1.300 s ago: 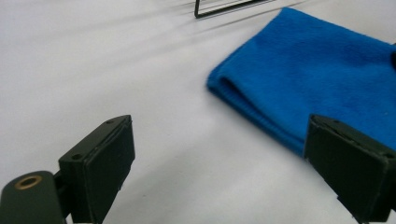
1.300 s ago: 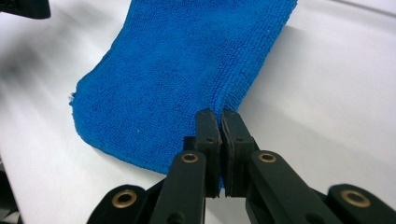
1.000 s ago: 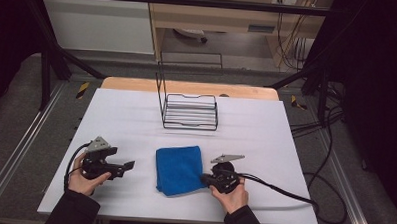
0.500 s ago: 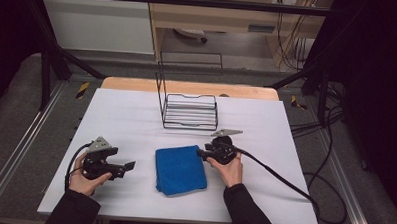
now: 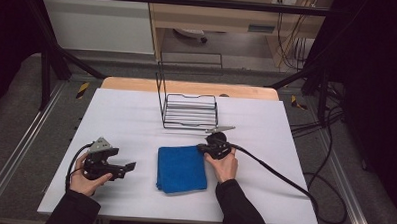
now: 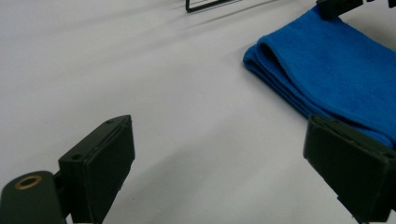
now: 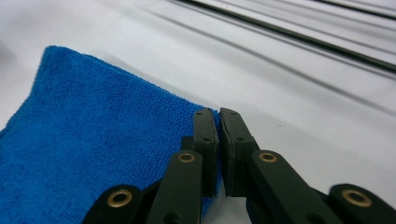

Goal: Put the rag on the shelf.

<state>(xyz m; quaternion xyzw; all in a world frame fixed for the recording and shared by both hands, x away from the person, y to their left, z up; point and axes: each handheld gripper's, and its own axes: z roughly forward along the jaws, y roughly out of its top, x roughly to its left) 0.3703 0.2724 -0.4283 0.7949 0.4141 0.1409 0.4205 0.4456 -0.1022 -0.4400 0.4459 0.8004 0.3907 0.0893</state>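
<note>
Your right gripper has just closed, fingers pinching the blue towel's far right corner; left gripper fingers spread.

Black claws, brass-ringed screws (at the pivots), dark sleeves, black trailing cable.

The white table top lies open along its left half and near edge. A black wire rack (its tall frame rising at the left) blocks the far middle, just beyond the folded blue towel; bare surface runs right of both.
</note>
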